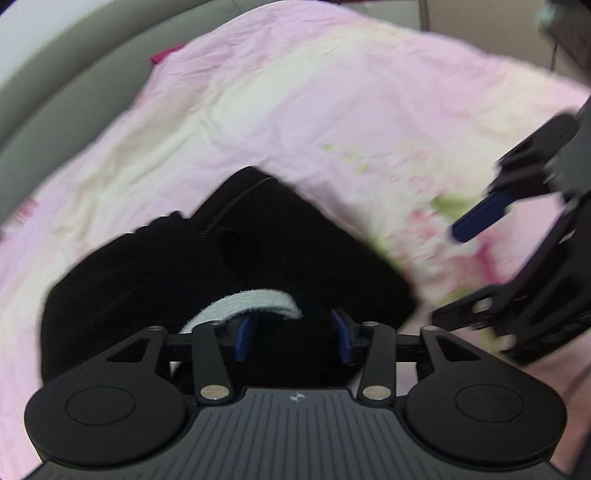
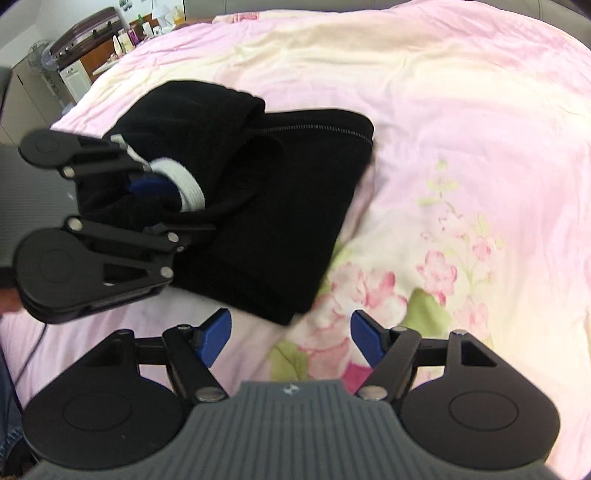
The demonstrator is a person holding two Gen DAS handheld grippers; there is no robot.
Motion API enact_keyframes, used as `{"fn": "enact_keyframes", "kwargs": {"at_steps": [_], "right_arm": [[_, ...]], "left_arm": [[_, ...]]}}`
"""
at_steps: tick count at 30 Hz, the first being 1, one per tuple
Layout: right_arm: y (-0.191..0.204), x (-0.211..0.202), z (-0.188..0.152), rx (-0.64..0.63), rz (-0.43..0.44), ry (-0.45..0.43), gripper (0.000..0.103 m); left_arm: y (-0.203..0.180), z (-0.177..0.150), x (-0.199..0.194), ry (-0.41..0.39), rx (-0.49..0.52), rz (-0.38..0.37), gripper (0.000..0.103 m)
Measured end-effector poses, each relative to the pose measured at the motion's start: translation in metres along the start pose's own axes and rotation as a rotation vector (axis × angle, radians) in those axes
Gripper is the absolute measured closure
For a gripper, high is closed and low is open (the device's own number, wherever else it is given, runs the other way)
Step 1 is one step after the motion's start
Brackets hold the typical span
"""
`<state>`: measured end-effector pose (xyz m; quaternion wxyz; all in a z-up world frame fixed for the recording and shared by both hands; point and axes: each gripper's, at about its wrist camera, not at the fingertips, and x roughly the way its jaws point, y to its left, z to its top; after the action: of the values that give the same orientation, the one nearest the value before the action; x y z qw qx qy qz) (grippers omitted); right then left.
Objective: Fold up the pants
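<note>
The black pants (image 2: 280,192) lie folded in a bundle on the pink floral bedsheet (image 2: 461,147), with a white waistband (image 2: 184,184) showing at one end. My left gripper (image 1: 291,334) sits at that end; its blue pads are spread with black fabric and the waistband (image 1: 243,301) between them, and it also shows in the right wrist view (image 2: 155,192). My right gripper (image 2: 291,339) is open and empty, just off the near corner of the pants. It shows blurred in the left wrist view (image 1: 480,221).
The bed's grey padded frame (image 1: 74,85) curves along the far side. A dresser with bottles, a suitcase (image 2: 92,29) and a fan (image 2: 38,55) stand beyond the bed's far left corner.
</note>
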<state>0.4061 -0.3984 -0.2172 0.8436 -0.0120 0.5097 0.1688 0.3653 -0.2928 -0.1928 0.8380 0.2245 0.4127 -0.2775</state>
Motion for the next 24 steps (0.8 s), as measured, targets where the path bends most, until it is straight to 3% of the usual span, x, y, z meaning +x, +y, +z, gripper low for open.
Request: {"fn": "enact_keyframes", "kwargs": {"at_steps": [1,5,9,12,15,17,19,24], "right_arm": [[0.000,0.002,0.000,-0.009,-0.009,0.004,0.034],[-0.006,0.005,0.002,0.007,-0.037,-0.020,0.034],[-0.005,-0.006,0.020,0.074,0.018,-0.083,0.036],[0.006,-0.011,0.036,0.121,0.066,-0.123,0.040],[0.016,0.000,0.054,0.171,0.110,-0.142,0.040],[0.019,0.013,0.065,0.221,0.149,-0.147,0.040],[0.017,0.027,0.075,0.286,0.176,-0.144,0.047],[-0.001,0.064,0.092,0.493,0.250,-0.141,0.047]], "left_arm": [[0.006,0.002,-0.010,-0.018,-0.051,-0.054,0.040],[0.036,-0.006,-0.048,-0.099,-0.197,-0.143,0.040],[0.077,-0.035,-0.073,-0.094,-0.205,-0.054,0.037],[0.107,-0.063,-0.081,-0.049,-0.179,0.057,0.035],[0.134,-0.094,-0.079,0.007,-0.187,0.119,0.034],[0.150,-0.112,-0.076,0.036,-0.215,0.133,0.034],[0.164,-0.124,-0.074,0.048,-0.254,0.122,0.034],[0.184,-0.145,-0.060,0.086,-0.334,0.040,0.036]]}}
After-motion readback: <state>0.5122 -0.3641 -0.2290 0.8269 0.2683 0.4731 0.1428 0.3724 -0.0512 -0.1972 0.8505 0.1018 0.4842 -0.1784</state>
